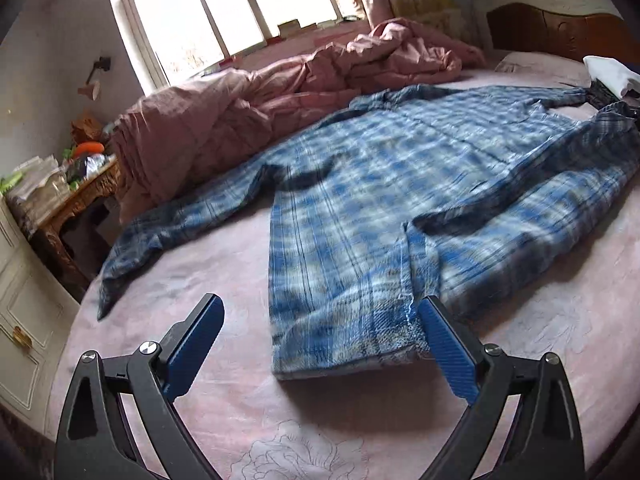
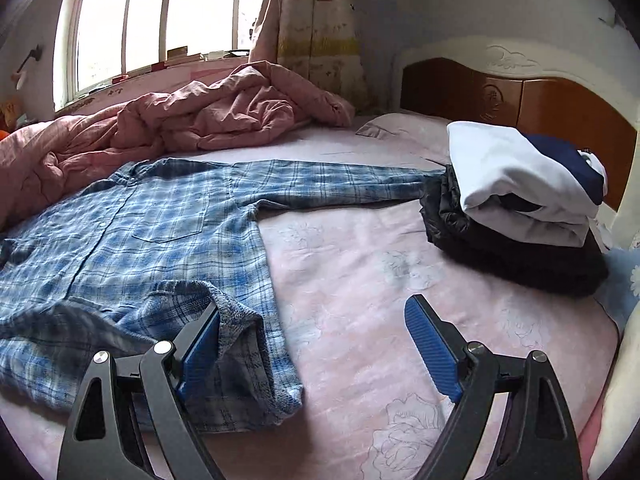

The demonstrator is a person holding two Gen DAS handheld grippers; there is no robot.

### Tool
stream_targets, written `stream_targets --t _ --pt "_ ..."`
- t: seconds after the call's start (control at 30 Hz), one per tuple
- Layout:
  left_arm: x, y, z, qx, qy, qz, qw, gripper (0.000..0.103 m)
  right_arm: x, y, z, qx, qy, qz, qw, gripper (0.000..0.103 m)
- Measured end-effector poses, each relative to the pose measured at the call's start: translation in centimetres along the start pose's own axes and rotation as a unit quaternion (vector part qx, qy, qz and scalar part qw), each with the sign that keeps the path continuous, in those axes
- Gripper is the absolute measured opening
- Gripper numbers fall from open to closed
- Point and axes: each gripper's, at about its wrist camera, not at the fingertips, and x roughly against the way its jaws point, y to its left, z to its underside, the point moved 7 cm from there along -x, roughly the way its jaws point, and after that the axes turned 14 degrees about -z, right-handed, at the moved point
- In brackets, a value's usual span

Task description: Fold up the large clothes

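plaid shirt [image 2: 168, 216] flat on pink bed [image 2: 360, 264], left tongs [image 1: 320, 316] agape, right tongs [image 2: 312, 320] agape

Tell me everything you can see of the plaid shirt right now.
The plaid shirt is blue and white, of soft woven cloth, with collar, button placket and chest pocket. It lies front up on the pink bedsheet, collar toward the rumpled pink quilt, sleeves spread; one cuff reaches the folded clothes stack. A hem corner is turned over. Both open tools hover at the hem.
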Motion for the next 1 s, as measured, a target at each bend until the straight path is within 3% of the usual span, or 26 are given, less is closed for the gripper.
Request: stream_targets --t 0.1,0.2,0.27,0.43,0.57,0.73,0.8,0.93,1.0 --pt "-1.7 0.6 0.5 0.013 0.029 -0.009 0.9994 0.097 -1.2 0.5 0.4 0.002 0.028 -0.017 0.999 0.089" --pt "-2.9 3.1 -0.6 0.086 0.008 -0.083 0.9928 0.091 -1.2 0.8 0.5 -0.037 0.024 -0.066 0.997 0.089" --pt "-3.5 4.5 -1.5 0.116 0.000 -0.102 0.9880 0.079 -1.2 0.9 0.4 -0.057 0.016 -0.091 0.994 0.089" --pt "-3.1 7.4 -2.7 0.209 -0.020 -0.043 0.9768 0.076 -0.9 1.7 0.5 -0.052 0.013 -0.116 0.992 0.089" --pt "-1.9 7.4 -2.6 0.219 -0.026 -0.030 0.9749 0.076 0.5 2.8 0.3 -0.057 0.000 -0.181 0.982 0.089" --pt "-1.3 6.9 -3.1 0.225 -0.033 -0.015 0.9737 0.080 2.0 3.4 -0.3 -0.069 -0.036 -0.222 0.972 0.089" --pt "-1.8 6.8 -2.9 0.223 -0.023 -0.010 0.9744 0.080 1.9 3.5 -0.2 -0.061 -0.029 -0.212 0.975 0.089" --pt "-2.1 5.6 -2.1 0.208 0.006 0.041 0.9773 0.080 1.5 3.3 0.5 -0.003 0.001 -0.130 0.992 0.089" --pt "-2.7 5.0 -1.6 0.196 0.028 0.039 0.9795 0.080 1.3 3.5 0.8 0.013 0.016 -0.136 0.990 0.089"
